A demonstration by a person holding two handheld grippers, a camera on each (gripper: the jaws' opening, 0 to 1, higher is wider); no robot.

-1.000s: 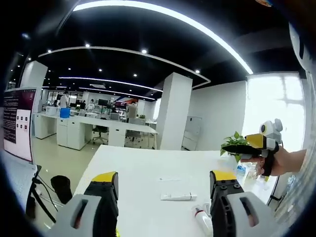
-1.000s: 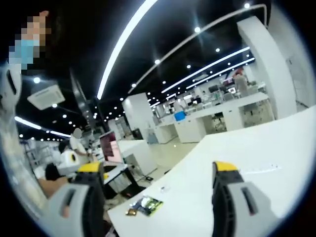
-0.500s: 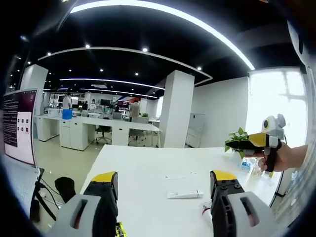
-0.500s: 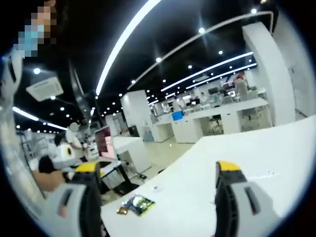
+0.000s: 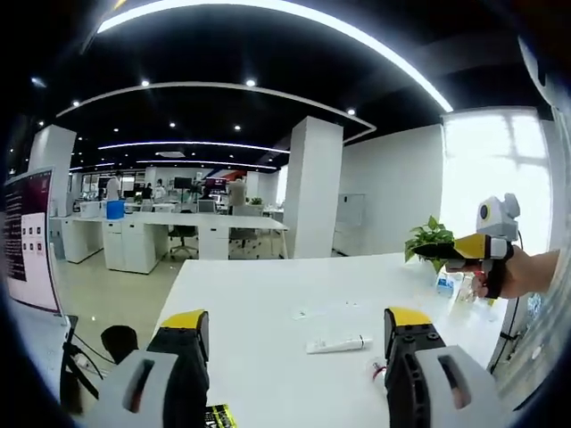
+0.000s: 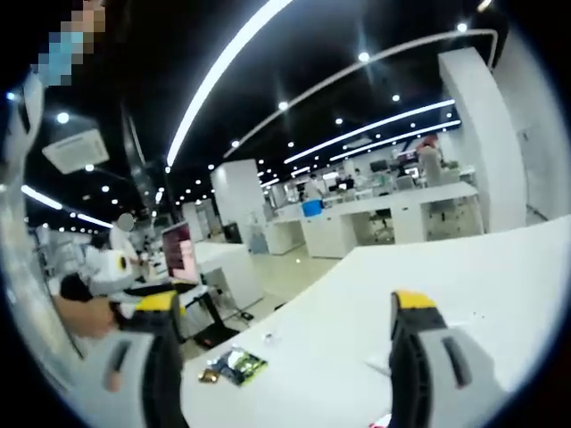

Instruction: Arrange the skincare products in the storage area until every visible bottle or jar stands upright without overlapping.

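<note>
In the left gripper view a white tube [image 5: 337,344] lies flat on the white table [image 5: 259,303]. A small red-tipped item [image 5: 378,371] lies close to my right jaw. A few clear bottles [image 5: 446,285] stand at the table's far right edge. My left gripper [image 5: 294,328] hovers over the table, open and holding nothing. My right gripper [image 5: 457,251] comes in from the right, held in a hand [image 5: 522,272] above the bottles. In the right gripper view my right gripper [image 6: 287,308] is open and holds nothing, and the left gripper [image 6: 114,267] shows at the left.
A potted plant [image 5: 430,237] stands behind the bottles. A green packet [image 6: 234,364] and a small white scrap [image 6: 268,337] lie near the table's corner. A yellow-black packet [image 5: 215,415] lies at the near edge. Office desks [image 5: 152,234], a pillar [image 5: 312,187] and people stand beyond.
Both views have shifted a little with the hands. The right gripper has drifted slightly rightward in the left gripper view. Nothing on the table has moved, and both grippers stay open.
</note>
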